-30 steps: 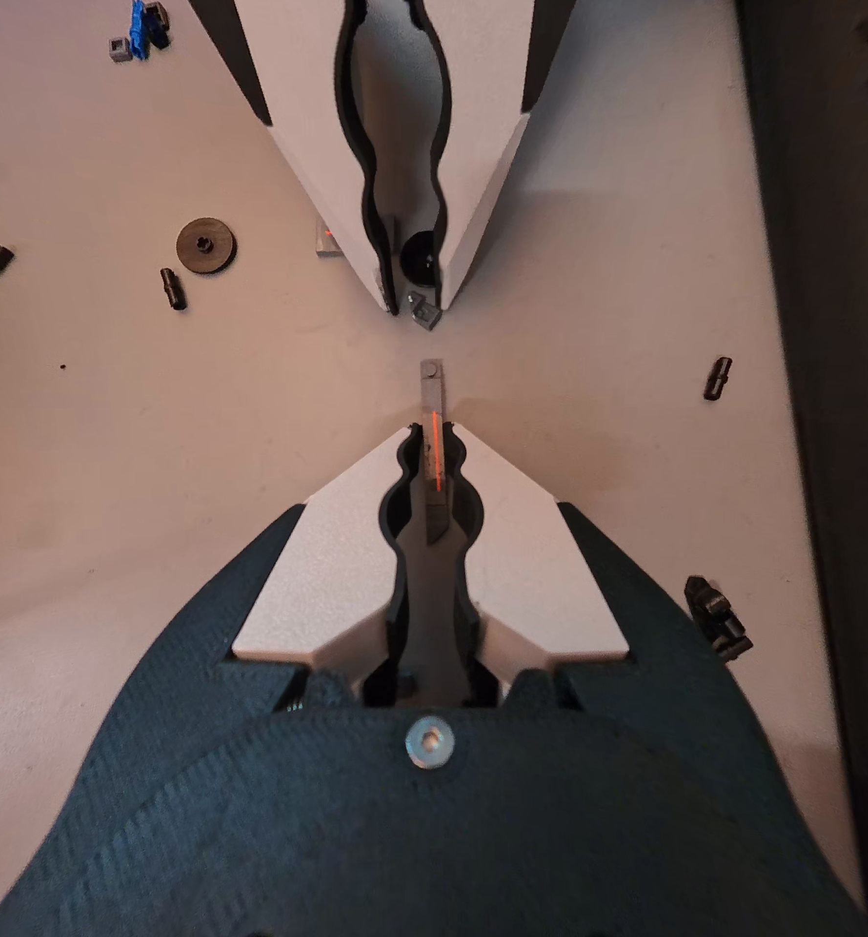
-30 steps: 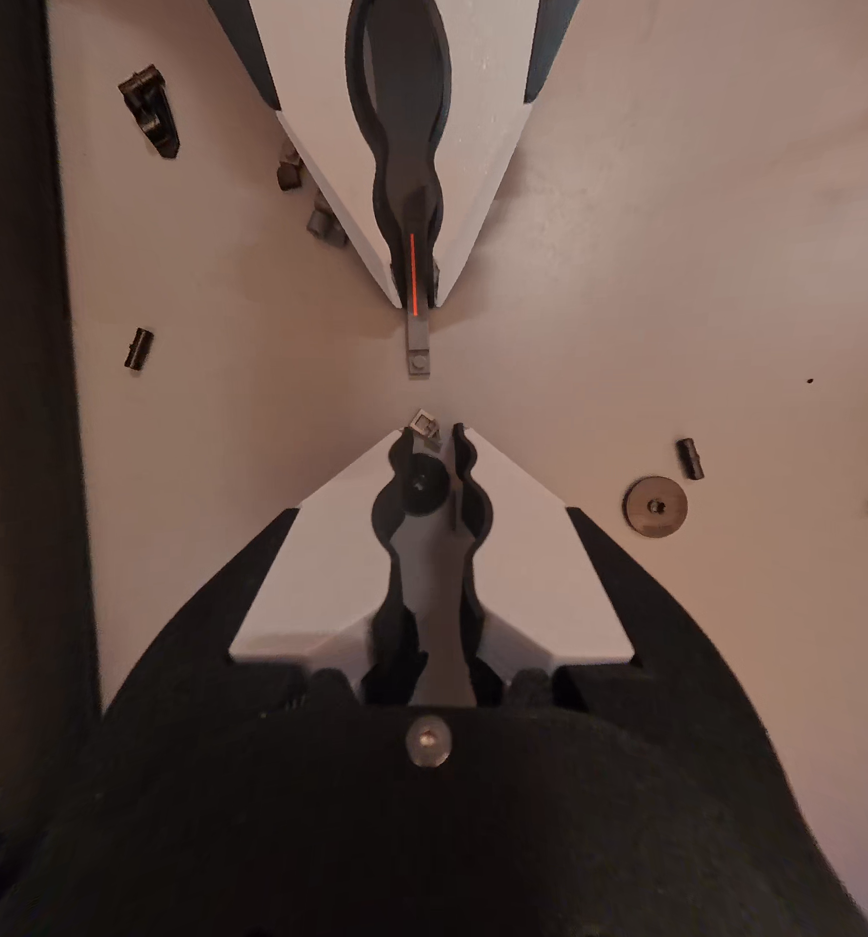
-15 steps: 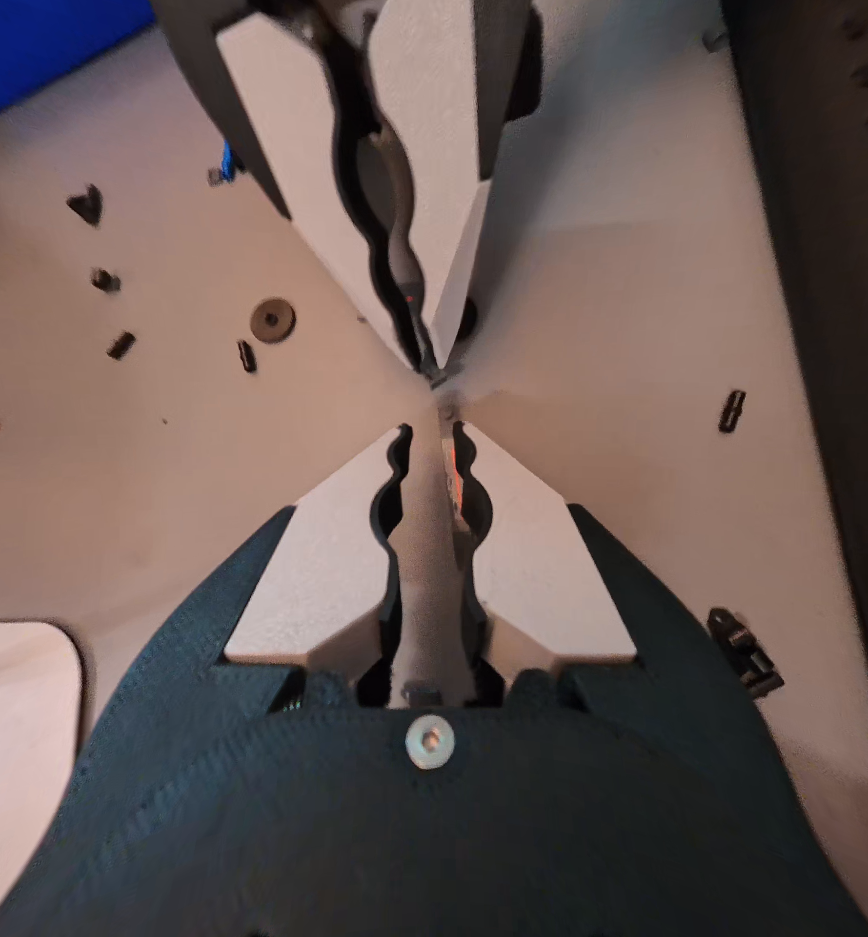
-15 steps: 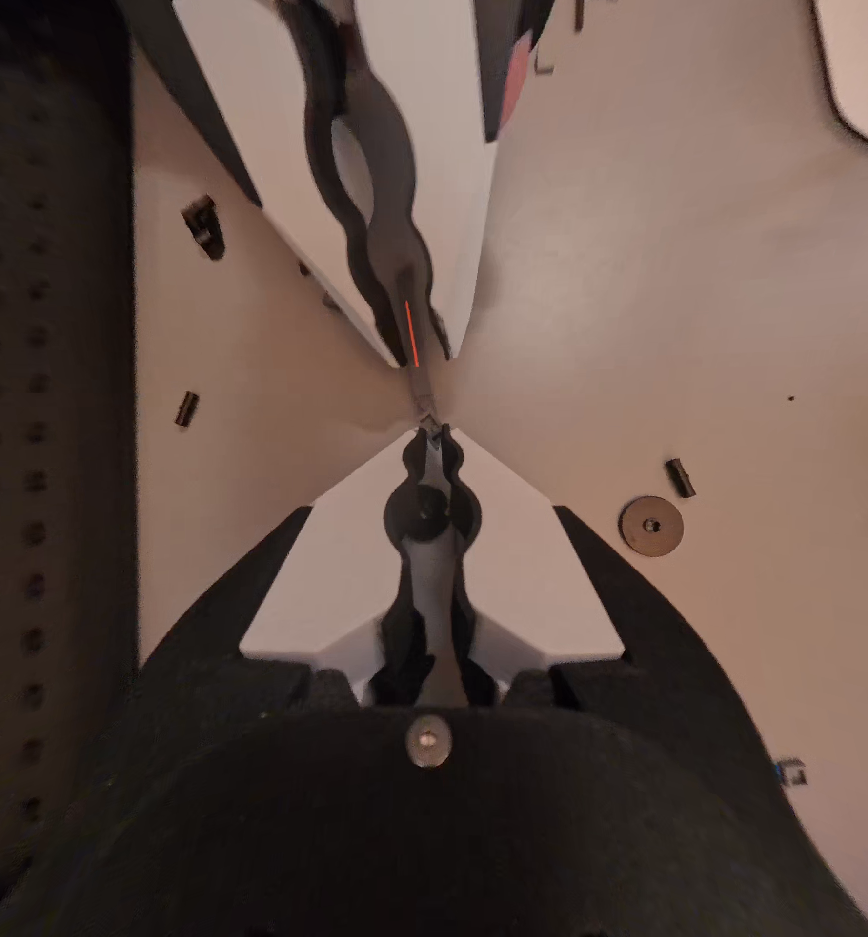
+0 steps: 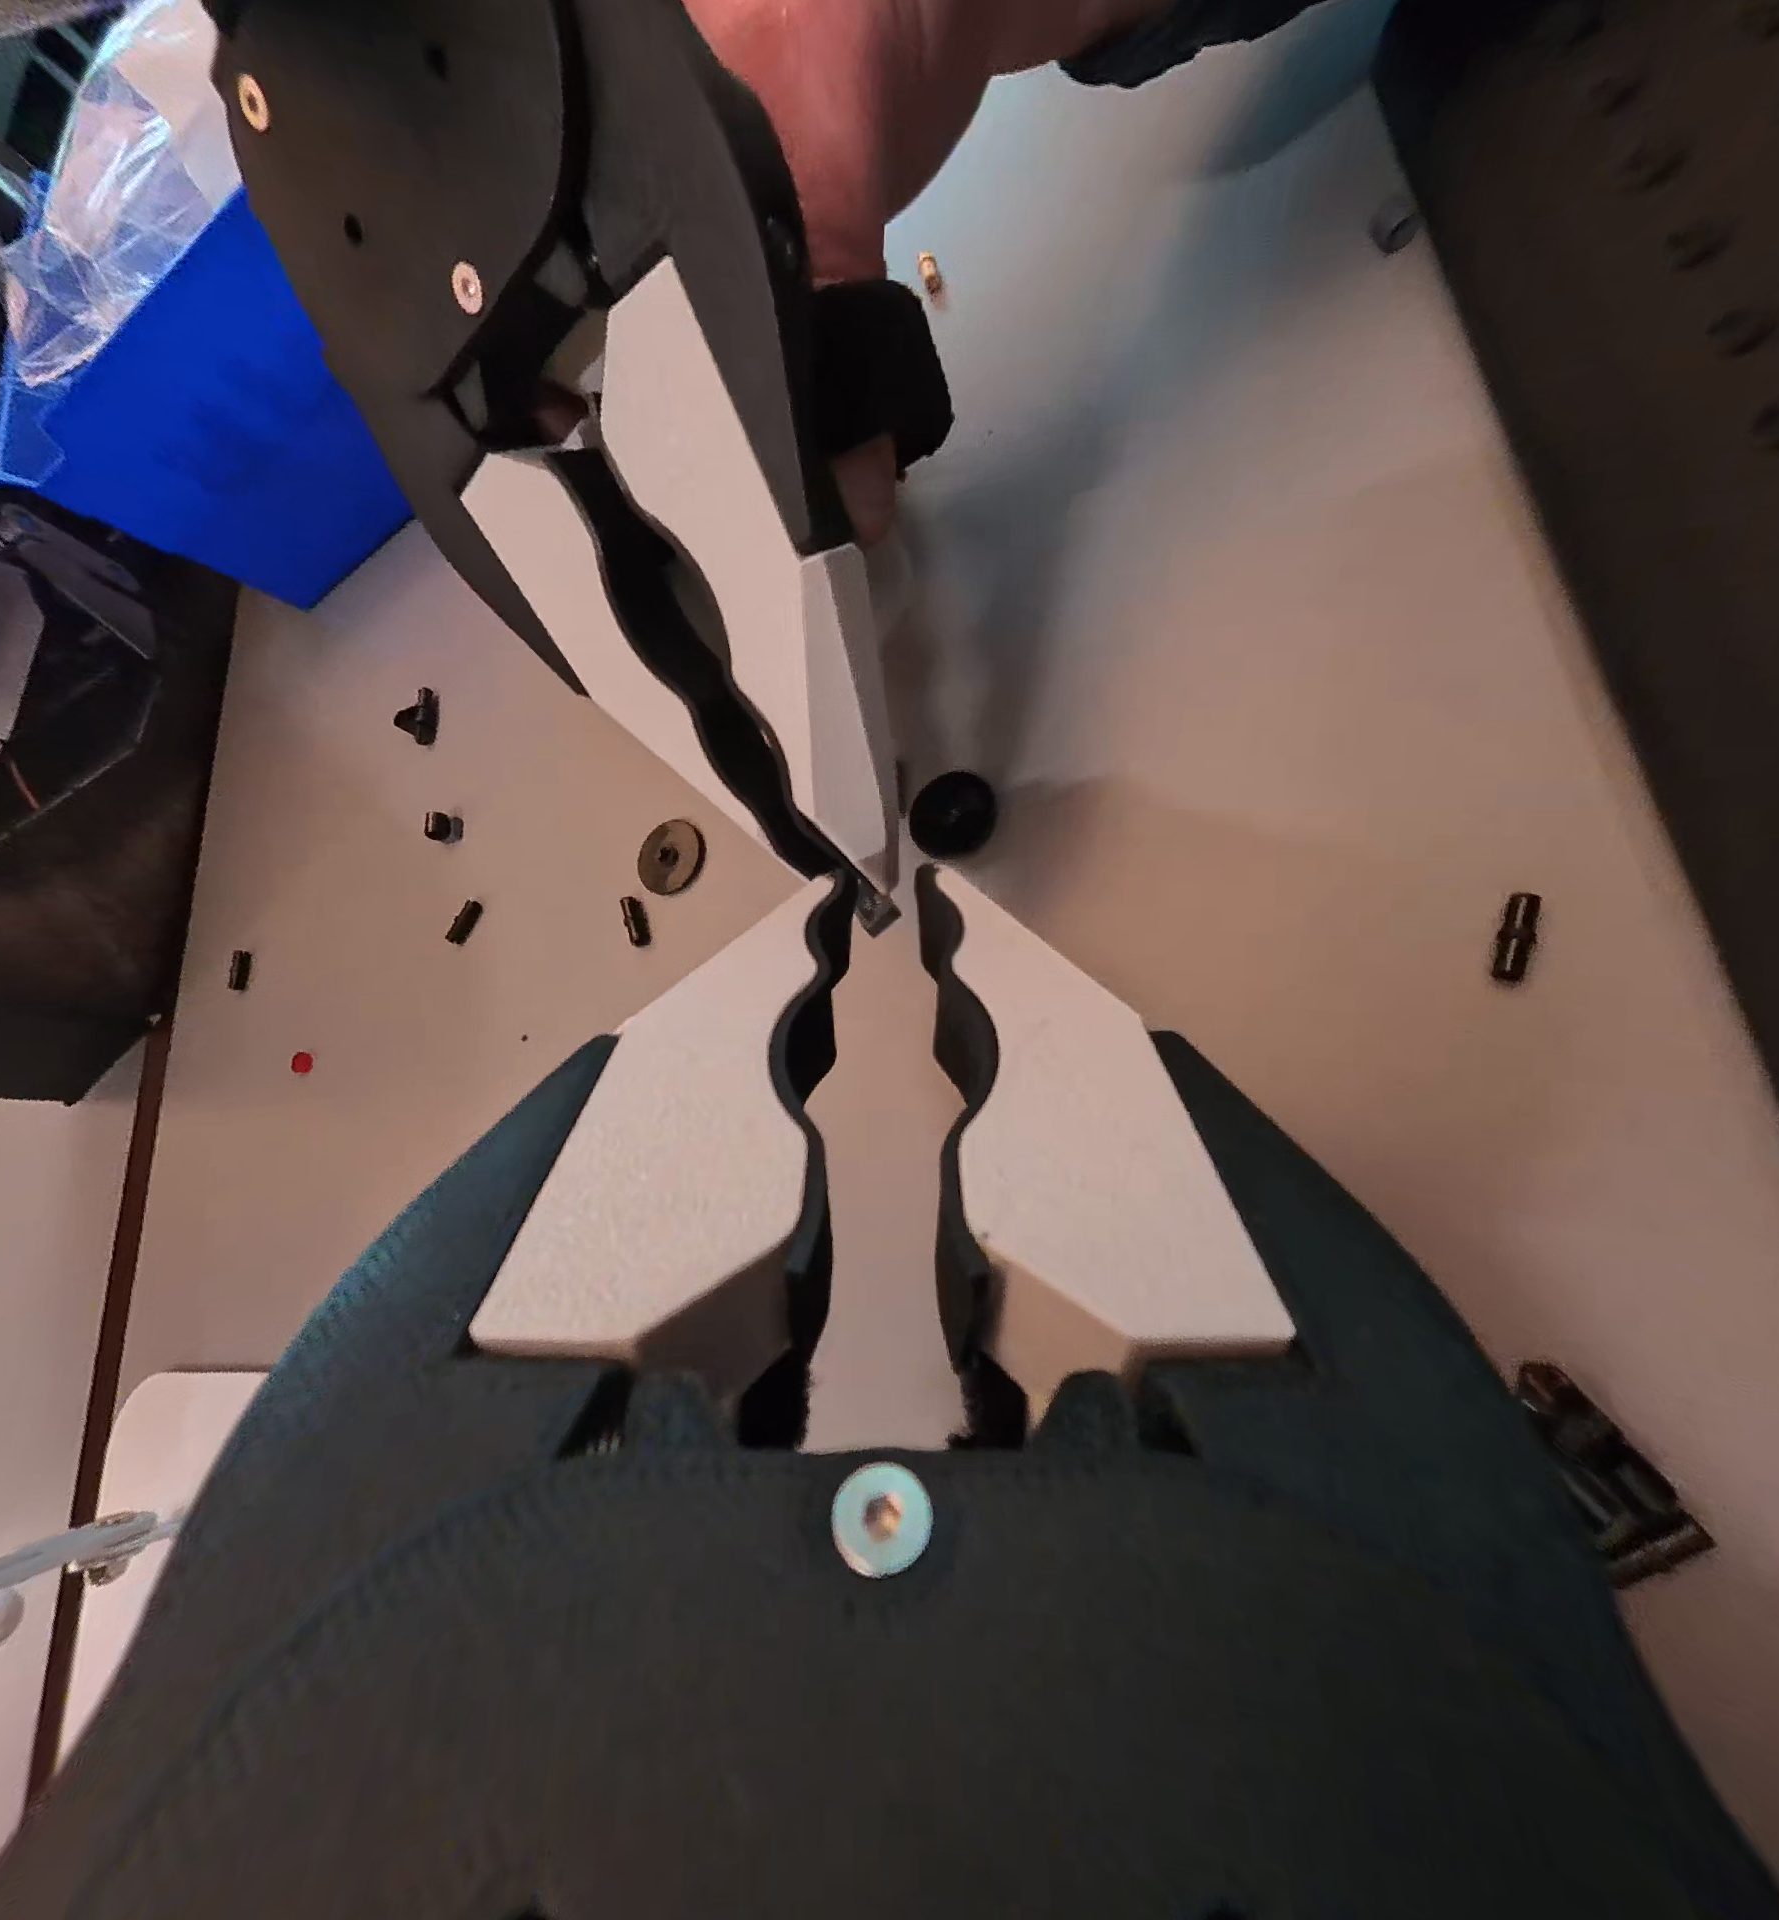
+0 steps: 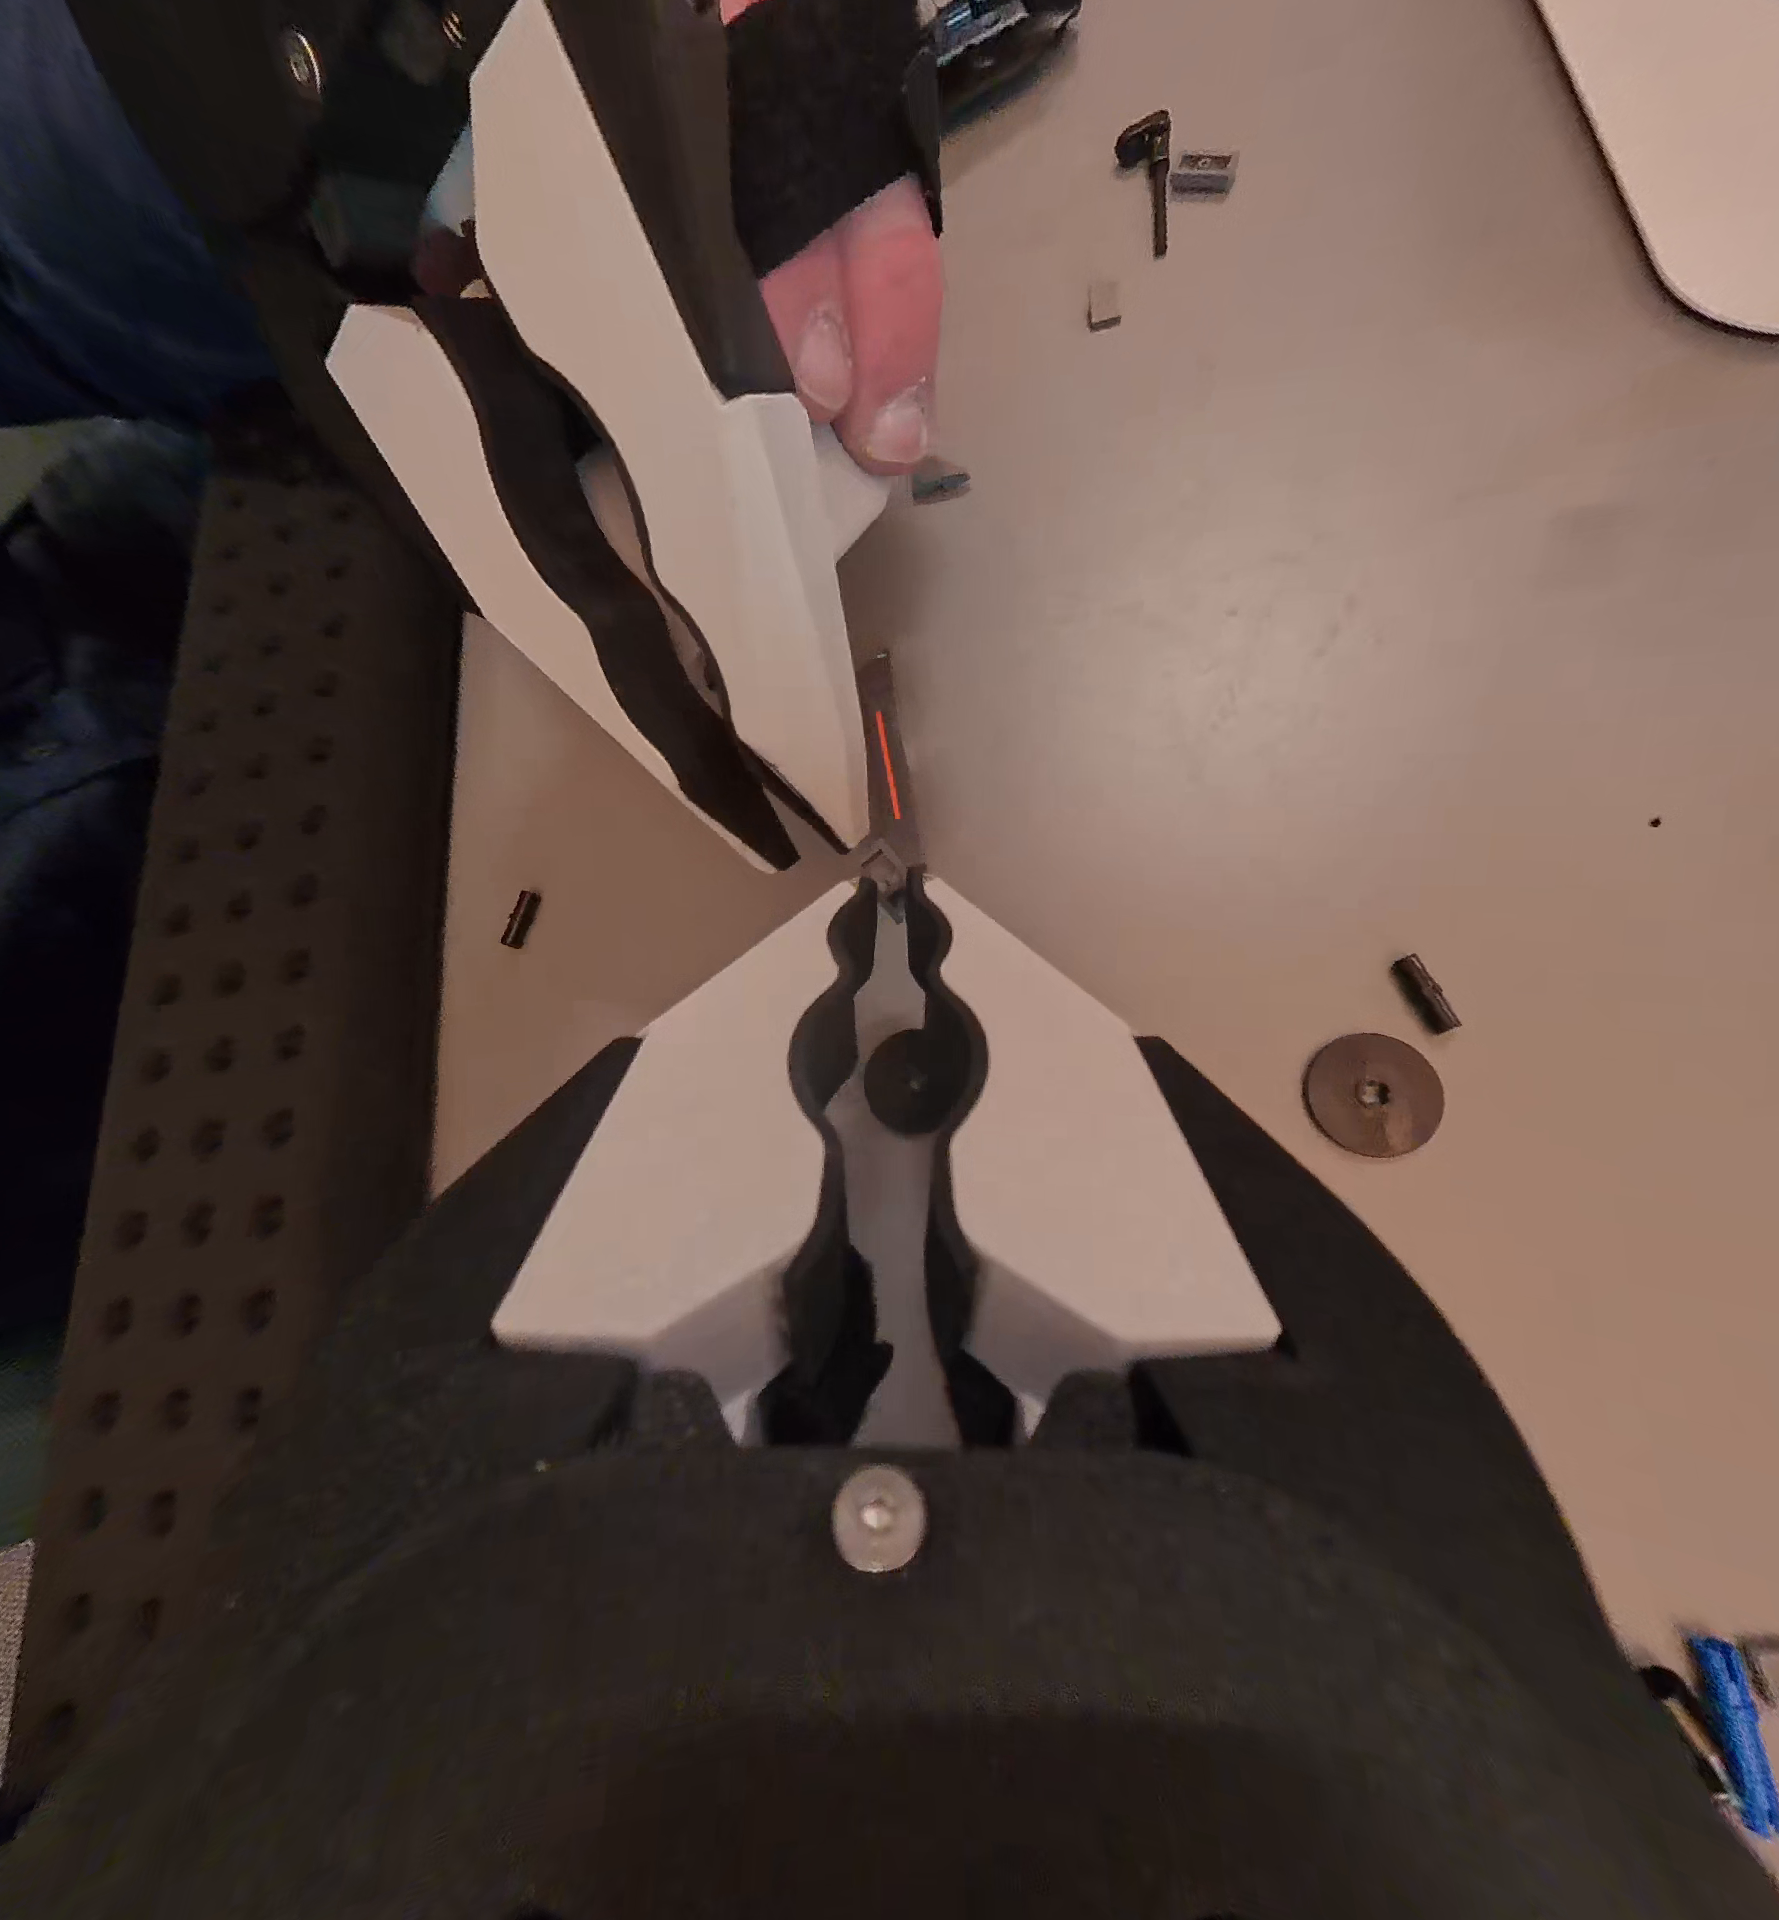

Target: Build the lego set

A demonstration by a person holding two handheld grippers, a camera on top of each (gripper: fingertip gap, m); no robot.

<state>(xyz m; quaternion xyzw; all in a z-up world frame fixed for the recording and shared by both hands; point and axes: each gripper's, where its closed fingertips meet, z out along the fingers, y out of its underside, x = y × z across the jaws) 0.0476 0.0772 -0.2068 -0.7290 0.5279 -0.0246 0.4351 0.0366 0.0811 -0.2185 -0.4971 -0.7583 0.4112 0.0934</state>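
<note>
Right tool is clamped on a small grey brick at its tips. A grey strip with an orange line extends far from that brick, just beside the left tool, whose jaws stand parted and empty. Both tools meet tip to tip above the worktop. A black wheel lies near the tips.

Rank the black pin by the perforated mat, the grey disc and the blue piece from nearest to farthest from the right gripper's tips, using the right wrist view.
From the right gripper, shut on a small grey piece:
1. black pin, on its left.
2. grey disc, on its right.
3. blue piece, far right, near the frame's lower corner.
</note>
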